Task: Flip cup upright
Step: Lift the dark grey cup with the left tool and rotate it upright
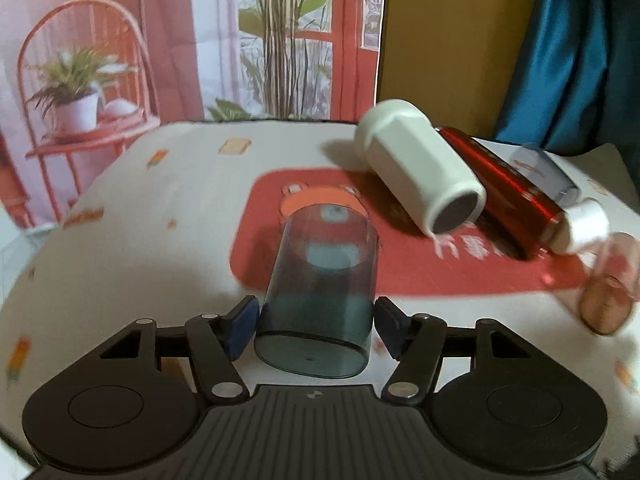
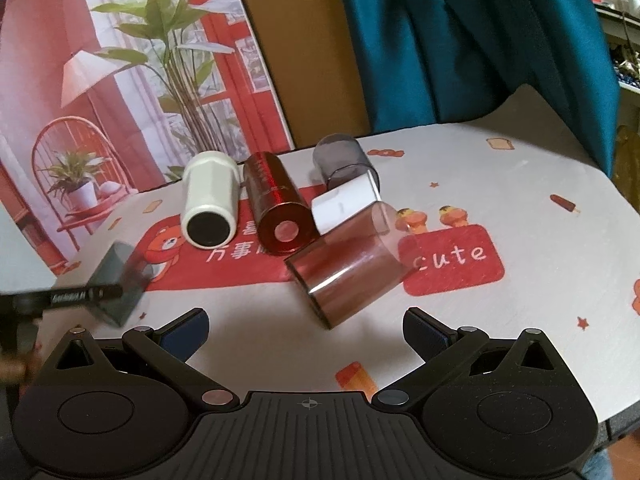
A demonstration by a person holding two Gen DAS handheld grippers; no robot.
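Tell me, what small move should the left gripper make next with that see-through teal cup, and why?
Probably tilt it up: the left gripper has its blue pads on both sides of the transparent teal plastic cup, which lies tipped with its closed base nearest the camera.

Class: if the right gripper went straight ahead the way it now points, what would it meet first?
Most likely the brown cup, lying on its side just ahead of the open right gripper; depth is hard to judge.
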